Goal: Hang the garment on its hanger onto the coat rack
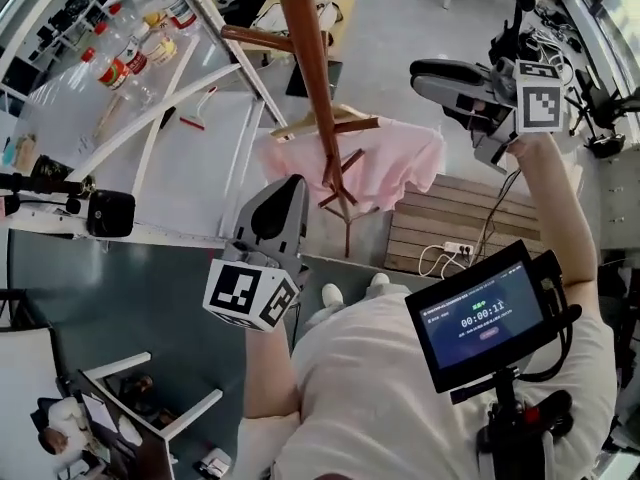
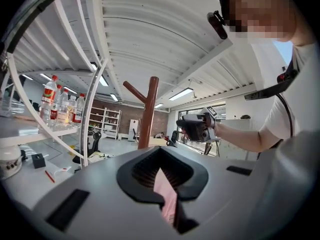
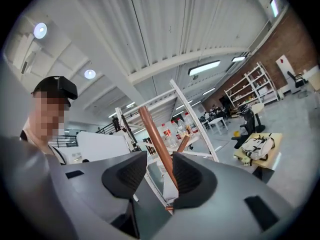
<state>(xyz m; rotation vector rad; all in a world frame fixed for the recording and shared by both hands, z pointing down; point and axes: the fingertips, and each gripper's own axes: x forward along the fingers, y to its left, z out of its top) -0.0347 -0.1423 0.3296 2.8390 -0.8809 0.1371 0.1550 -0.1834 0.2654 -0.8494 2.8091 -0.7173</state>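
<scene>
The brown wooden coat rack (image 1: pixel 312 78) stands in the middle of the head view. A pink garment (image 1: pixel 385 163) on a wooden hanger (image 1: pixel 335 123) hangs from it, spread to the right of the pole. My left gripper (image 1: pixel 287 190) sits just below and left of the garment. Its jaws stand slightly apart and pink cloth (image 2: pixel 167 191) shows through the gap of my left gripper (image 2: pixel 162 176). My right gripper (image 1: pixel 425 76) is raised at the upper right, away from the garment. It stands open (image 3: pixel 160 176), with the rack pole (image 3: pixel 155 139) visible beyond the gap.
A white shelf frame (image 1: pixel 215 78) carrying several bottles (image 1: pixel 130 53) stands to the left of the rack. A wooden pallet (image 1: pixel 455 218) with a power strip lies to the right. A monitor (image 1: pixel 485 313) is mounted in front of the person's chest.
</scene>
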